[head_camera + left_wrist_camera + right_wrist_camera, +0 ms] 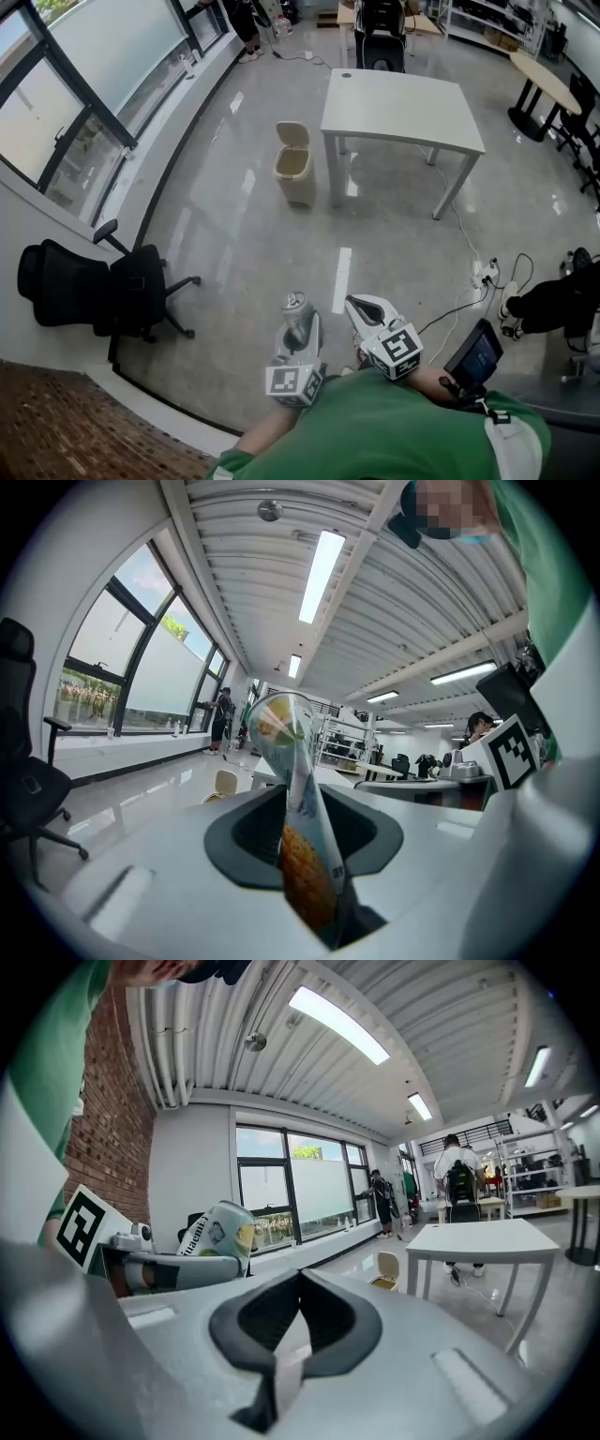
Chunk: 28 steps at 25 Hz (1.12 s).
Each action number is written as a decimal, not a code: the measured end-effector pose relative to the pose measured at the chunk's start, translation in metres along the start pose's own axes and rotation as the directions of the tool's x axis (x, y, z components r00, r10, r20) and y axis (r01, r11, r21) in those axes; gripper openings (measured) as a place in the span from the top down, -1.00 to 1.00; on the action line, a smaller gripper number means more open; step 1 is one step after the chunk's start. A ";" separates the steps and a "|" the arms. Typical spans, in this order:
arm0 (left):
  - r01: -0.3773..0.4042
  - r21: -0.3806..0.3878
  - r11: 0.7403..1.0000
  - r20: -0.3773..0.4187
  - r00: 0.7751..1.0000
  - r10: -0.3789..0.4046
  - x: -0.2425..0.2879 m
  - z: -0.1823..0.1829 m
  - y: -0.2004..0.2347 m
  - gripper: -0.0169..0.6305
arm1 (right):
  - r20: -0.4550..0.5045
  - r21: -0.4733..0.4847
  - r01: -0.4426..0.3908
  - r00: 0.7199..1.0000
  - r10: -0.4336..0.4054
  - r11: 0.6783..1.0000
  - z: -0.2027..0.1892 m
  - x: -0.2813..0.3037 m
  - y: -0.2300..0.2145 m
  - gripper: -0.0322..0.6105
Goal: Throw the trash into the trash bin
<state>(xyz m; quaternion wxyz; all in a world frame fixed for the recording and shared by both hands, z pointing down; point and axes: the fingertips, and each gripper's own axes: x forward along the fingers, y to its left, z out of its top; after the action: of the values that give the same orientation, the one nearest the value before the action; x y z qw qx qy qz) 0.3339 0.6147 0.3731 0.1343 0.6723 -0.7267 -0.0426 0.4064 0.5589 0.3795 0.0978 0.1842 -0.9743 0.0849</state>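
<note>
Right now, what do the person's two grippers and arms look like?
Both the left gripper and right gripper are pale grey plastic shells with black pads inside the jaws. Each carries a cube of black-and-white square markers. The person wears a green top.

Two grippers were in the head view, the left gripper [298,328] and the right gripper [360,306], each with one marker cube, so two cubes [294,382] in all. There was one can [296,309] and one bin [294,171] on the floor. At least two tables showed: one white table [398,103] near the middle of the floor and one wood-topped table [544,80] by the upper right corner. Two black chairs could be counted, one chair [84,286] along the window edge and another [381,42] beyond the white table. One power strip [484,272] lay on the floor, and one screen [476,356] sat low on the right.
</note>
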 end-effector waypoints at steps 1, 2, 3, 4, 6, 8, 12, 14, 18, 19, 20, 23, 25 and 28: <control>-0.006 0.005 1.000 0.000 1.000 0.006 0.006 0.003 0.003 0.62 | 0.005 0.006 0.002 1.000 -0.002 1.000 0.004 0.005 -0.005 0.89; -0.013 0.009 1.000 -0.001 1.000 0.013 0.011 0.006 0.004 0.62 | 0.012 0.014 0.008 1.000 -0.008 1.000 0.009 0.009 -0.011 0.89; -0.019 0.014 1.000 0.000 1.000 0.019 0.017 0.008 0.006 0.62 | 0.017 0.021 0.011 1.000 -0.012 1.000 0.014 0.013 -0.017 0.89; -0.025 0.018 1.000 0.002 1.000 0.025 0.024 0.011 0.006 0.62 | 0.021 0.023 0.009 1.000 -0.009 1.000 0.017 0.016 -0.023 0.89; -0.041 0.024 0.999 0.010 0.999 0.041 0.037 0.017 0.009 0.62 | 0.026 0.016 -0.015 1.000 0.014 1.000 0.021 0.025 -0.034 0.89; -0.061 0.027 0.998 0.016 0.998 0.060 0.049 0.023 0.013 0.62 | 0.031 0.005 -0.042 0.999 0.042 0.999 0.024 0.035 -0.044 0.89; -0.096 0.039 0.995 0.032 0.995 0.094 0.073 0.028 0.021 0.62 | 0.045 0.004 -0.069 0.997 0.068 0.998 0.033 0.058 -0.066 0.89; -0.122 0.042 0.992 0.041 0.992 0.121 0.085 0.031 0.025 0.62 | 0.048 0.003 -0.085 0.995 0.085 0.996 0.039 0.069 -0.077 0.89; -0.179 0.045 0.983 0.055 0.983 0.177 0.107 0.037 0.030 0.62 | 0.044 -0.010 -0.149 0.988 0.149 0.989 0.040 0.089 -0.094 0.89; -0.188 0.046 0.981 0.057 0.981 0.186 0.112 0.038 0.031 0.62 | 0.039 -0.004 -0.153 0.988 0.153 0.988 0.039 0.093 -0.099 0.89; -0.195 0.048 0.980 0.058 0.980 0.192 0.117 0.039 0.031 0.62 | 0.034 0.003 -0.152 0.988 0.152 0.988 0.040 0.096 -0.103 0.89; -0.203 0.060 0.977 0.055 0.978 0.199 0.126 0.042 0.033 0.62 | 0.041 0.013 -0.171 0.985 0.170 0.985 0.044 0.105 -0.107 0.89; -0.205 0.060 0.977 0.051 0.978 0.202 0.133 0.041 0.037 0.62 | 0.035 0.014 -0.183 0.983 0.182 0.983 0.042 0.113 -0.110 0.89; -0.200 0.052 0.978 0.045 0.979 0.198 0.147 0.040 0.046 0.62 | 0.006 0.018 -0.203 0.979 0.203 0.979 0.029 0.125 -0.116 0.89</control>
<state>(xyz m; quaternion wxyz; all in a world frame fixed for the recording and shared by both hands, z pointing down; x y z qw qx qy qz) 0.2701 0.4684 0.3660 0.1048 0.5987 -0.7938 -0.0217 0.3308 0.4040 0.3940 0.0847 0.0848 -0.9874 0.1032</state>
